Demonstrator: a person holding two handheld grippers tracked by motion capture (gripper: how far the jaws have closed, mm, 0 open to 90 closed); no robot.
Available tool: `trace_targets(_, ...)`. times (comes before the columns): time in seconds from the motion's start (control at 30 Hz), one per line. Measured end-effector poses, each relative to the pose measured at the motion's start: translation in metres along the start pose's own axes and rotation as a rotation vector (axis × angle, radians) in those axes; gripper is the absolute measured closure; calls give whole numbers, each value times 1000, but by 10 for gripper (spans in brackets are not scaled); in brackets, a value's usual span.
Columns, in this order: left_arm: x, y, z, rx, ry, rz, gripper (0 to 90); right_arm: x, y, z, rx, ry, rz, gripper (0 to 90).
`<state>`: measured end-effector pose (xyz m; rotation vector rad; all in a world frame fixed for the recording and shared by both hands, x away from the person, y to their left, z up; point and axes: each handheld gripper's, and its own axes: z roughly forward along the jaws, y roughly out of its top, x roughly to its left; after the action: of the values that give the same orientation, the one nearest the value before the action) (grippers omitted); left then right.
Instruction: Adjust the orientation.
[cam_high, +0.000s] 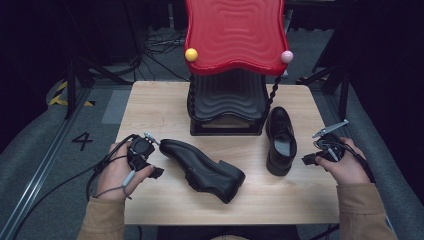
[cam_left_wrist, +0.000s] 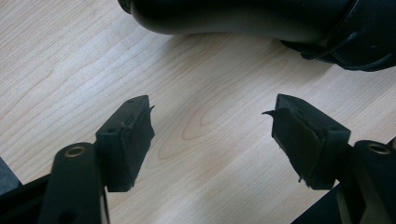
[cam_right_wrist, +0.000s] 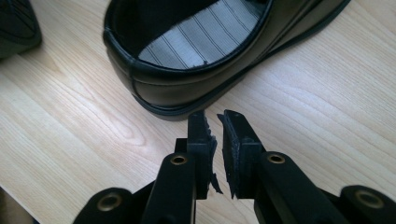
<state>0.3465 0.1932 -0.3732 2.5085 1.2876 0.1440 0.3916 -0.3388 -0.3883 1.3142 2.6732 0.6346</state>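
Two black leather shoes are on the wooden table (cam_high: 150, 105). One shoe (cam_high: 202, 167) lies tipped on its side in the middle, toe pointing left. My left gripper (cam_high: 154, 155) sits just left of that toe, jaws open, nothing between them; the left gripper view has the shoe (cam_left_wrist: 243, 18) beyond the left gripper (cam_left_wrist: 212, 109). The other shoe (cam_high: 280, 140) stands upright to the right, heel towards me. My right gripper (cam_high: 307, 159) is beside its heel, apart from it. The right gripper (cam_right_wrist: 215, 119) has its pads nearly together, empty, just short of the heel (cam_right_wrist: 187, 88).
A red wavy stand (cam_high: 235, 35) on a black ribbed base (cam_high: 227, 105) rises at the table's back centre, with a yellow ball (cam_high: 191, 54) and a pink ball (cam_high: 286, 56) at its corners. Bare wood lies along the near edge. Cables and dark frames surround the table.
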Motion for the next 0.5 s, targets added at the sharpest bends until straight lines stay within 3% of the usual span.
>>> trace_targets(0.27, 0, 1, 1, 0, 4, 10, 271, 3, -2, -2, -7, 38, 9, 839)
trace_targets(0.5, -1, 1, 0, -10, -1, 17, 269, 14, 1, -9, -50, 103, -7, 865)
